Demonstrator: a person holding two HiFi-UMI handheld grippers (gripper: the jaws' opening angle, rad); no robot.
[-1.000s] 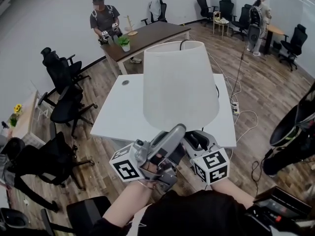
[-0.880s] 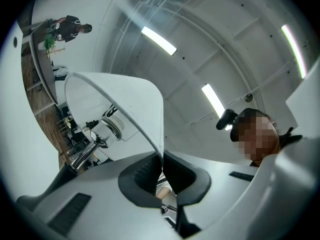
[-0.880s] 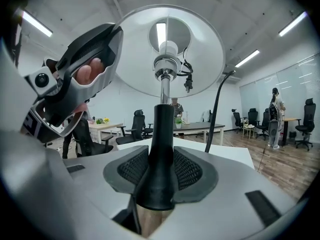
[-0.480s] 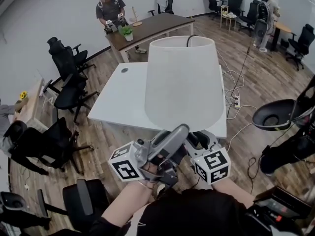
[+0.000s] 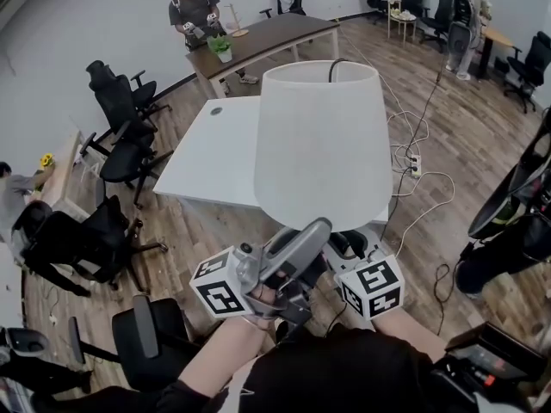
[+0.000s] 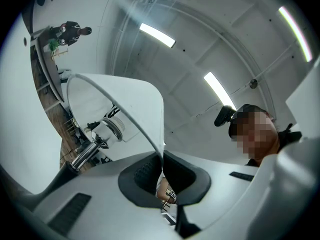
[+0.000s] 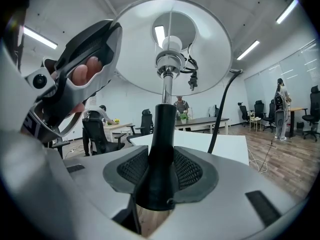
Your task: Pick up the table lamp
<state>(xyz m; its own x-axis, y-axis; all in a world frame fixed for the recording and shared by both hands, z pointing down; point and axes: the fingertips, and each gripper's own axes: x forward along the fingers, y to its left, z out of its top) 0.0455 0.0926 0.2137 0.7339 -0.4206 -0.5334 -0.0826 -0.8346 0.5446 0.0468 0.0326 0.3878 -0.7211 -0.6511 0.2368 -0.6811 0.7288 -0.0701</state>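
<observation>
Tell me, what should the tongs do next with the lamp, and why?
Probably keep both grips tight and hold the lamp upright. The right tongs clamp its black stem, the left tongs pinch only the edge of the thin shade, and the lamp is up off the white table, so loosening either could tip it.
</observation>
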